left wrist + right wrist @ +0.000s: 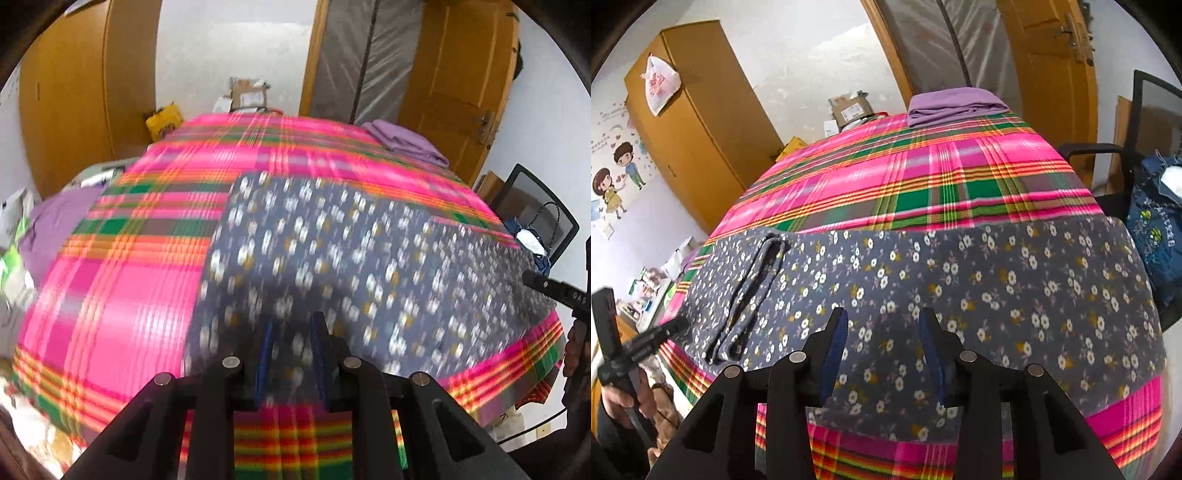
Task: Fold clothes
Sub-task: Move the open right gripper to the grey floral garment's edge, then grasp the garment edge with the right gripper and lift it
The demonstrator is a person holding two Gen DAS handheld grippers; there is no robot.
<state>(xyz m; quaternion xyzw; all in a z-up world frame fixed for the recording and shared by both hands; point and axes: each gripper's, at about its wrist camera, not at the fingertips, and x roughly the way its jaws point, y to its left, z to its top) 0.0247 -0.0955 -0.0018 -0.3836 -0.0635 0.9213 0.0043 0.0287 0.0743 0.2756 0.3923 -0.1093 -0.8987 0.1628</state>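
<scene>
A grey floral garment [369, 258] [960, 277] lies spread flat across the near part of a bed with a pink plaid sheet [129, 295] [923, 173]. A folded band of the same cloth [753, 291] lies on the garment's left part. My left gripper [291, 328] hovers over the garment's left end, jaws apart, with only flat cloth seen through the gap; this view is motion-blurred. It also shows as the left gripper [681, 325] at the bed's left edge, in a hand. My right gripper [882, 321] stands open above the garment's middle, pads off the cloth; the right gripper [532, 278] appears at the right edge.
A folded purple cloth [406, 142] [953, 103] rests on the bed's far right corner. Another purple cloth [55, 229] lies off the left side. A black chair with denim clothes [1156, 240] stands at the right. A wooden wardrobe [694, 129] and boxes [849, 107] lie beyond the bed.
</scene>
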